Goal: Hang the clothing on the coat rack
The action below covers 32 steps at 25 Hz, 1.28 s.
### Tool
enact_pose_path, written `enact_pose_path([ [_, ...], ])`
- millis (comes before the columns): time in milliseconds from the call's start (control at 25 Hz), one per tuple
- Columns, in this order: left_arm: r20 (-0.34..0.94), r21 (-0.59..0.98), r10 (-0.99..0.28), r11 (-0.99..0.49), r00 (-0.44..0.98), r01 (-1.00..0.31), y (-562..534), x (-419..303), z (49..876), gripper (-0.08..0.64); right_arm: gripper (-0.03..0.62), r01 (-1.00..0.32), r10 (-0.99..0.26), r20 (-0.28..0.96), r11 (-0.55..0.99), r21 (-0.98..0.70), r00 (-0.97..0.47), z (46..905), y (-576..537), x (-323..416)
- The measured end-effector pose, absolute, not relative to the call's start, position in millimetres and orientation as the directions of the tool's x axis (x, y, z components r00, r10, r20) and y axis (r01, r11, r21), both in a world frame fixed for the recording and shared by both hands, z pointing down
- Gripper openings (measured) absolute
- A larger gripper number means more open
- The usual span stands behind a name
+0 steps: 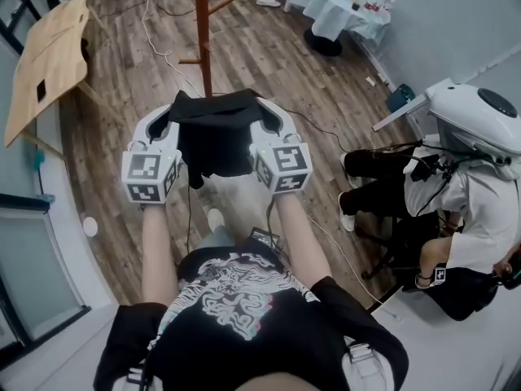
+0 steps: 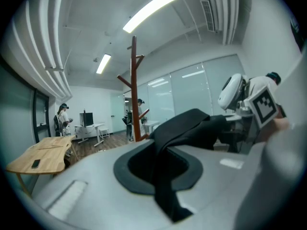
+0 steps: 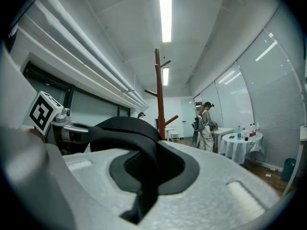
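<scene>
- The left gripper [image 1: 168, 114] and right gripper [image 1: 265, 114] are pinching the black garment [image 1: 213, 141].
- The bites are seemingly shallow, so fabric could be slipping free before the coat rack [image 1: 203, 31].

the clothing [image 1: 213, 137] is soft black cloth, matt, with limp folds. the coat rack [image 1: 202, 31] is reddish-brown wood, smooth with a faint sheen. the left gripper [image 1: 165, 123] and right gripper [image 1: 265, 120] have pale grey plastic shells, matt and finely grainy, each with a dark rubbery rim. the floor [image 1: 269, 55] is grey-brown wood-grain planking; the table [image 1: 53, 55] top is pale, bare wood. the tablecloth [image 1: 334, 6] is white fabric.
</scene>
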<state>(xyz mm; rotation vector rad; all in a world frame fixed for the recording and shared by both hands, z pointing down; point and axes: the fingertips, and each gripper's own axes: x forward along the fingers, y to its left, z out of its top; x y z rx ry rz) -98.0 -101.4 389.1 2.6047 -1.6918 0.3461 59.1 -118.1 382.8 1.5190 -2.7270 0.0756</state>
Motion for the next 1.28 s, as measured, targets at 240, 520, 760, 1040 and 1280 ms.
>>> enact_pose_path([
  [240, 0.21, -0.108, -0.889, -0.434, 0.406, -0.895, -144.3, -110.7, 399.4, 0.006, 0.014, -0.873, -0.873, 0.03, 0.484, -0.065, -0.487, 392.0, -162.1, 48.2],
  [520, 0.216, -0.096, -0.882, -0.445, 0.418, -0.89, -181.5, -122.6, 408.1, 0.005, 0.014, -0.881, -0.882, 0.041, 0.465, -0.091, -0.47, 402.1, -195.8, 36.0],
  [760, 0.218, -0.09, -0.871, -0.466, 0.439, -0.88, -204.8, -127.3, 413.9, 0.005, 0.014, -0.894, -0.894, 0.056, 0.439, -0.087, -0.444, 409.2, -215.9, 31.8],
  [1040, 0.212, -0.072, -0.867, -0.474, 0.45, -0.878, -218.5, -132.2, 414.6, 0.005, 0.014, -0.895, -0.895, 0.067, 0.435, -0.1, -0.442, 412.7, -223.4, 24.1],
  [1280, 0.217, -0.049, -0.856, -0.49, 0.47, -0.87, -225.7, -125.3, 417.4, 0.005, 0.014, -0.903, -0.905, 0.052, 0.415, -0.108, -0.422, 409.4, -228.0, 32.1],
])
